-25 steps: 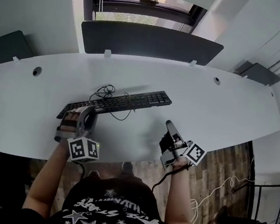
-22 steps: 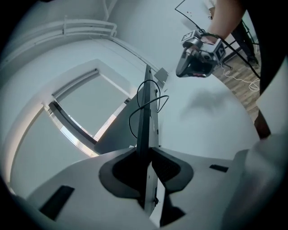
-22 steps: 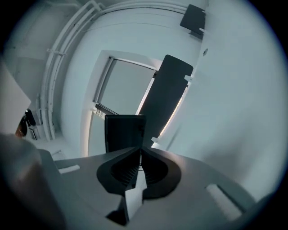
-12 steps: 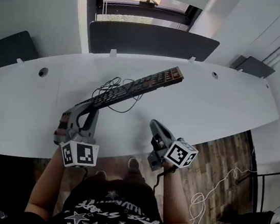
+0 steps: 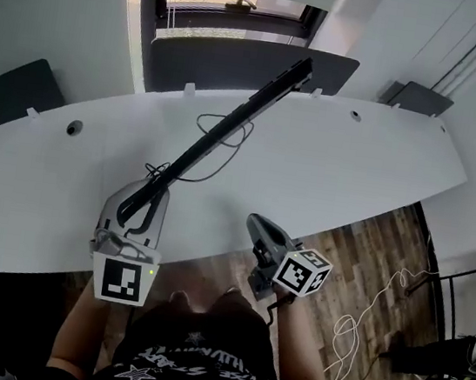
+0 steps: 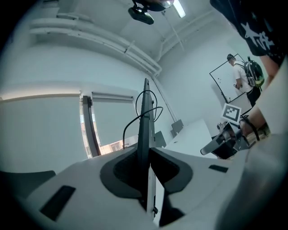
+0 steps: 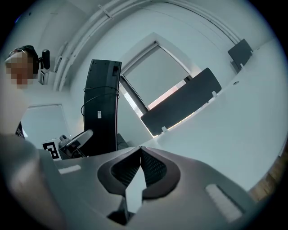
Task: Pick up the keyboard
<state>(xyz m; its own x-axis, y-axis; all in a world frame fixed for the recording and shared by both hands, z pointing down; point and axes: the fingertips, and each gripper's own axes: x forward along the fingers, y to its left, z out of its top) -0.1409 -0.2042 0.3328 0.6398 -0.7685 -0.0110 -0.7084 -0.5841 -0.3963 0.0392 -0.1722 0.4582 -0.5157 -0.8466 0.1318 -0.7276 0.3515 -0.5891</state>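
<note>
The black keyboard is off the white desk, turned on its long edge and slanting from lower left to upper right. My left gripper is shut on its near end; its jaws have just been closing, with the keyboard between them. In the left gripper view the keyboard rises edge-on out of the left gripper. Its black cable hangs in loops to the desk. My right gripper hovers at the desk's front edge, shut on nothing. In the right gripper view the right gripper is closed, with the keyboard's underside at left.
A dark divider panel stands along the desk's far edge below a window. Grommet holes dot the desktop. Wooden floor with loose white cables lies at right. A person stands at a whiteboard in the distance.
The keyboard lay flat on the desk; my left gripper has since raised it and rolled it onto its edge, far end swung up. My right gripper has drifted left and closed.
</note>
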